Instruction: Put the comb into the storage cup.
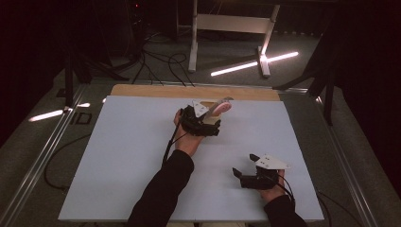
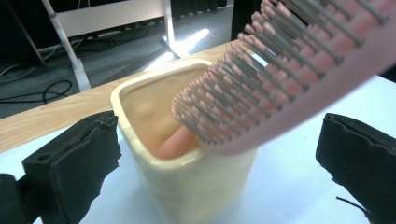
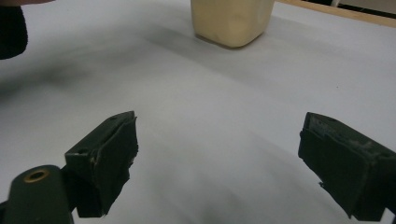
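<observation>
A cream square cup (image 2: 201,182) stands on the white table near its far edge. A pink hairbrush (image 2: 289,70) rests with its handle inside the cup, its bristled head leaning out over the rim to the right. My left gripper (image 2: 219,135) is open, its jaws standing wide on either side of the cup and touching neither cup nor brush. In the high view the left gripper (image 1: 208,116) sits just in front of the brush head (image 1: 221,106). My right gripper (image 1: 243,164) is open and holds nothing, low over the table's near right part, facing the cup (image 3: 231,18).
The white sheet (image 1: 127,156) covers the table, and a wooden strip (image 1: 156,91) shows along the far edge. Beyond it are a white frame stand (image 1: 231,23), floor cables (image 1: 161,61) and bright light streaks. A dark sleeve (image 3: 11,28) sits at the right gripper view's upper left.
</observation>
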